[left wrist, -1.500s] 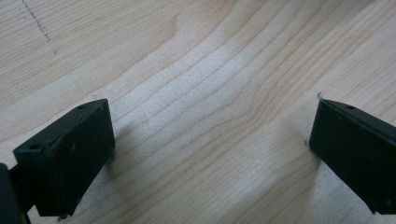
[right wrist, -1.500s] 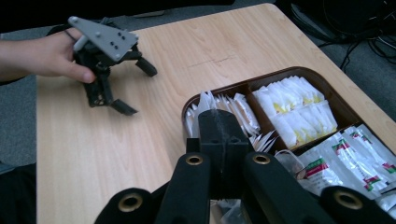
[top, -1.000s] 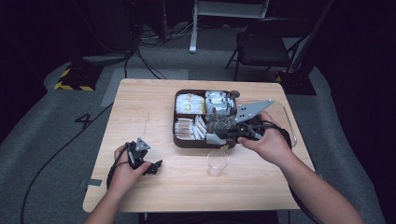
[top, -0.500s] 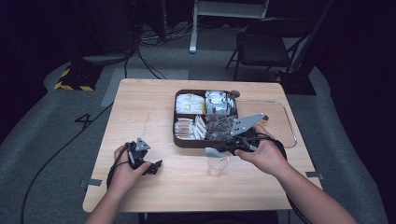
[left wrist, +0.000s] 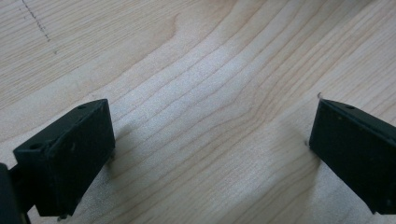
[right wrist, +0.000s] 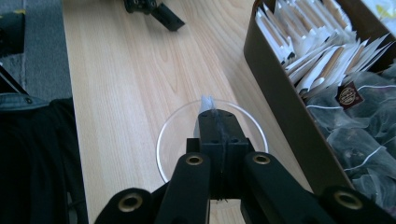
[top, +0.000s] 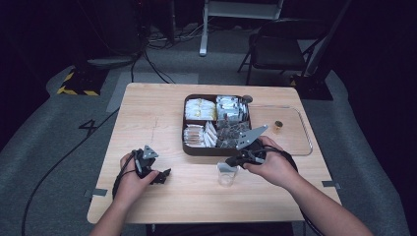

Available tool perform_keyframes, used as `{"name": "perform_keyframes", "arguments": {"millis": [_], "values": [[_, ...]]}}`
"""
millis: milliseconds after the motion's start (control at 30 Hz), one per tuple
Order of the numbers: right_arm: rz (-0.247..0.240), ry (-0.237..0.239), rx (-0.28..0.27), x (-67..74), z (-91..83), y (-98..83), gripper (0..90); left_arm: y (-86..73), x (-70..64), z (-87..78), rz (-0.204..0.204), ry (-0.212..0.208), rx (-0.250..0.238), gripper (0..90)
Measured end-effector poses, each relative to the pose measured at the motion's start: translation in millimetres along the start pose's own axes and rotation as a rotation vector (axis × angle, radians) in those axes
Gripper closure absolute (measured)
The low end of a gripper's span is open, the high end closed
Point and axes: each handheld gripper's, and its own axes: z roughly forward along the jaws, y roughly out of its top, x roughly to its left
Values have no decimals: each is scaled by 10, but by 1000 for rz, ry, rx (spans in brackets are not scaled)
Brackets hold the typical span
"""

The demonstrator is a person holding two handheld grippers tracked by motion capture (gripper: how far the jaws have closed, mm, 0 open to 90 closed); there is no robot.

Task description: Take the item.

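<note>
Table (top: 147, 113) fills mid-frame in high view: brown compartment box (top: 186, 142) of packets at centre, clear cup (top: 226, 173) just below it w/ right gripper (top: 232, 161) above its rim; left gripper (top: 162, 174) rests lower left. Left gripper view: jaws wide apart, nothing btwn them, bare wood beneath. Right gripper view: jaws pressed together over cup (right wrist: 212, 140) at centre, pinching a small pale scrap (right wrist: 206, 103), probably a tea bag; box (right wrist: 289, 102) at right.
</note>
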Motion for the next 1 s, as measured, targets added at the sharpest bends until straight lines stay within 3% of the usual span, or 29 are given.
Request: {"name": "perform_keyframes", "arguments": {"millis": [600, 733, 800, 1000], "values": [[-1, 7, 166, -2, 278, -73, 900, 0, 0, 0, 0, 0, 0, 4], [21, 14, 141, -4, 262, -65, 768, 0, 0, 0, 0, 0, 0, 3], [21, 11, 101, -2, 224, -48, 692, 0, 1, 0, 1, 0, -1, 4], [24, -12, 19, 4, 80, 0, 640, 0, 0, 0, 0, 0, 0, 3]]}}
